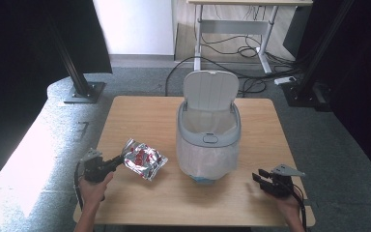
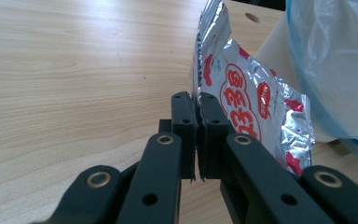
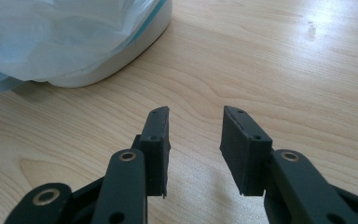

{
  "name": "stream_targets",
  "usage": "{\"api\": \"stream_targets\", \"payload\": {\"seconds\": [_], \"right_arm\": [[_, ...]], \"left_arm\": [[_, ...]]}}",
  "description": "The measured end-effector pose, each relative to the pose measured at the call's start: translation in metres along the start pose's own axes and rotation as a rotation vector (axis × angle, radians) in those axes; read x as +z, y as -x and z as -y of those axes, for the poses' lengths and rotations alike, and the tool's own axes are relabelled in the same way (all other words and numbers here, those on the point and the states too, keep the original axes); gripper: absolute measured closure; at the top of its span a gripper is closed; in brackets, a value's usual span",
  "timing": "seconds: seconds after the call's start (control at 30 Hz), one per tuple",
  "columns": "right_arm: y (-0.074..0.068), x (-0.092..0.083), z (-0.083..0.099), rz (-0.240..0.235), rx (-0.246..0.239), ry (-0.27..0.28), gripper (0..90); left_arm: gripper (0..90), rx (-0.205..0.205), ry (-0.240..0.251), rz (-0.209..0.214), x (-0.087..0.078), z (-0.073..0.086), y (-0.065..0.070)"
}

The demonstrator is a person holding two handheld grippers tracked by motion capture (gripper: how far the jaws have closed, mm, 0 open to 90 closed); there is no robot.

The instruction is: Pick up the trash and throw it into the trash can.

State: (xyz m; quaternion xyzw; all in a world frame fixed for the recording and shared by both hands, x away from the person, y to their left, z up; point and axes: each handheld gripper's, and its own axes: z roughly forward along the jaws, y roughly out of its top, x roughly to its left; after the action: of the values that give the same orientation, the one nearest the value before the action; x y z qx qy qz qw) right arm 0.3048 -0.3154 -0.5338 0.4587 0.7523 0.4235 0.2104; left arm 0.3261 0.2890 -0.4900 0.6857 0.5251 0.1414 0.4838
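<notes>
A silver snack packet with red print [image 1: 144, 159] lies left of centre on the wooden table [image 1: 140, 116]. My left gripper [image 1: 122, 158] is shut on the packet's near edge; in the left gripper view the foil [image 2: 242, 88] rises from between the closed jaws [image 2: 196, 103]. A white bin [image 1: 208, 140] with its lid up and a pale liner bag stands mid-table, just right of the packet. My right gripper [image 1: 259, 176] rests near the table's front right, open with nothing between its jaws [image 3: 195, 114]; the bin's base [image 3: 121, 56] is ahead to its left.
Beyond the table's far edge stand black stand legs [image 1: 79, 87], a desk frame [image 1: 234, 29] and cables on the grey floor. Bare wood lies in front of the bin and along the left side of the table.
</notes>
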Motion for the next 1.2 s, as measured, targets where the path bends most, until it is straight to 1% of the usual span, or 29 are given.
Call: {"api": "stream_targets", "payload": {"seconds": [0.03, 0.2, 0.23, 0.27, 0.3, 0.33, 0.47, 0.5, 0.53, 0.57, 0.6, 0.67, 0.77, 0.9, 1.07, 1.17, 1.2], "right_arm": [[0.0, 0.0, 0.0, 0.0, 0.0, 0.0, 61.6], [0.0, 0.0, 0.0, 0.0, 0.002, -0.001, 61.4], [0.0, 0.001, 0.001, 0.001, 0.0, -0.004, 61.2], [0.0, 0.001, 0.001, 0.001, 0.0, -0.004, 61.2], [0.0, 0.001, 0.001, 0.001, -0.001, -0.007, 61.2], [0.0, 0.001, 0.001, 0.001, -0.001, -0.007, 61.2], [0.001, 0.002, 0.002, 0.002, 0.001, -0.011, 60.9], [0.001, 0.004, 0.003, 0.002, 0.001, -0.019, 60.7], [0.001, 0.004, 0.003, 0.002, 0.001, -0.019, 60.7], [0.001, 0.005, 0.003, 0.003, -0.001, -0.028, 60.5], [0.001, 0.005, 0.003, 0.003, -0.001, -0.028, 60.5], [0.001, 0.007, 0.005, 0.013, -0.012, -0.043, 60.0], [0.002, 0.009, 0.006, 0.013, -0.009, -0.052, 59.8], [0.006, 0.015, 0.011, 0.012, -0.003, -0.09, 58.3], [0.008, 0.016, 0.011, 0.011, 0.007, -0.095, 57.0], [0.006, 0.016, 0.011, 0.017, 0.0, -0.098, 56.2], [0.005, 0.017, 0.011, 0.023, -0.01, -0.1, 55.5]], "left_arm": [[87.3, -0.003, 0.006, 0.005, -0.004, -0.001, 0.0], [87.3, -0.01, 0.023, 0.017, -0.011, -0.004, 0.0], [87.3, -0.016, 0.036, 0.026, -0.015, -0.006, 0.0], [87.3, -0.016, 0.036, 0.026, -0.015, -0.006, 0.0], [87.3, -0.019, 0.051, 0.037, -0.02, -0.009, 0.0], [87.3, -0.019, 0.051, 0.037, -0.02, -0.009, 0.0], [87.3, -0.025, 0.082, 0.055, -0.031, -0.015, 0.003], [87.4, -0.022, 0.096, 0.059, -0.037, -0.018, 0.005], [87.3, -0.022, 0.096, 0.059, -0.037, -0.018, 0.005], [87.3, -0.015, 0.108, 0.065, -0.042, -0.021, 0.008], [87.3, -0.015, 0.108, 0.065, -0.042, -0.021, 0.008], [87.3, -0.006, 0.118, 0.075, -0.048, -0.025, 0.012], [87.3, -0.001, 0.122, 0.082, -0.05, -0.027, 0.015], [87.2, 0.016, 0.12, 0.097, -0.052, -0.03, 0.023], [87.2, 0.034, 0.109, 0.108, -0.05, -0.032, 0.03], [87.2, 0.045, 0.106, 0.114, -0.05, -0.033, 0.033], [87.2, 0.046, 0.107, 0.115, -0.05, -0.033, 0.034]]}}
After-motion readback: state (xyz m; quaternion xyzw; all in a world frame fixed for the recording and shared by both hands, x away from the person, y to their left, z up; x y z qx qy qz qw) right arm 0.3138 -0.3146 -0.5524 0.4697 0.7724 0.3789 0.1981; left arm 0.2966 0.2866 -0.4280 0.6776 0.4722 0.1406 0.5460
